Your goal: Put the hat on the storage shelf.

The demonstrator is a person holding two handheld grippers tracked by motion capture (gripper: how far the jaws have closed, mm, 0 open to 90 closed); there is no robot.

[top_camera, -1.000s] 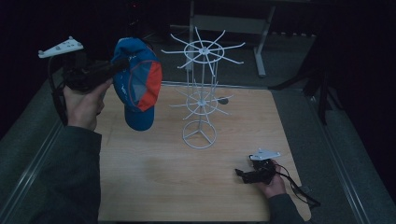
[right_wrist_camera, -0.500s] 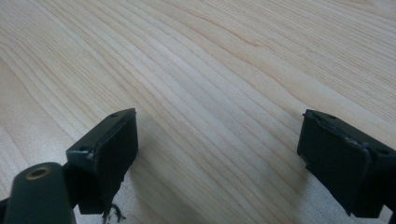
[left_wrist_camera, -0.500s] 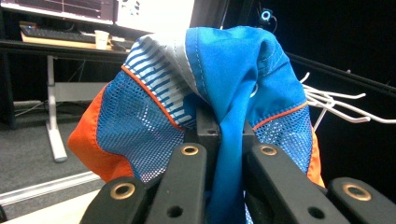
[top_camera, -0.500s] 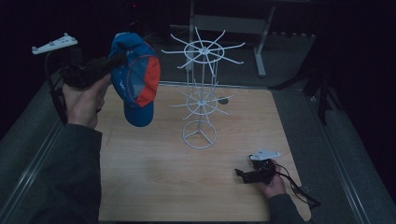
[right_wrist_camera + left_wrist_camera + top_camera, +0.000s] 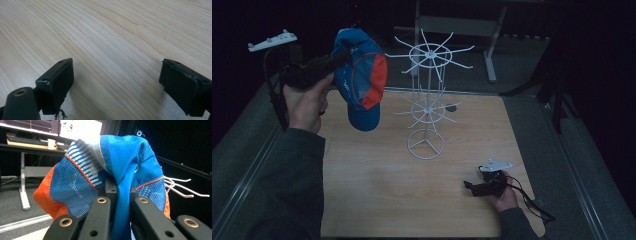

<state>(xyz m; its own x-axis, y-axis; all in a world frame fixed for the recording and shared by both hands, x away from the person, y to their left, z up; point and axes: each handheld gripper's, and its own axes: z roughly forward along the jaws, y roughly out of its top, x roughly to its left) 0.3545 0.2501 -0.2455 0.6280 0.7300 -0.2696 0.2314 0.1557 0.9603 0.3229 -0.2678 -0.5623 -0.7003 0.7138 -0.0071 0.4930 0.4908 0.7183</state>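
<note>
Between the jaws of our left claw point(image 5: 117, 202) a fold of the cap point(image 5: 110, 172) is sitting pinched, blue cloth with orange and blue mesh panels and a striped patch. In the high view the left claw point(image 5: 337, 59) is gripping the cap point(image 5: 360, 82) up in the air, the cap hanging down from it, just left of the white wire stand point(image 5: 428, 100), whose upper prongs are reaching toward it without touching. Our right claw point(image 5: 471, 187) is resting low on the wooden worktop point(image 5: 377, 200), near its front right corner, well apart from the cap. In the right gripper view the right claw point(image 5: 116, 82) is standing wide apart over bare wood, holding nothing.
</note>
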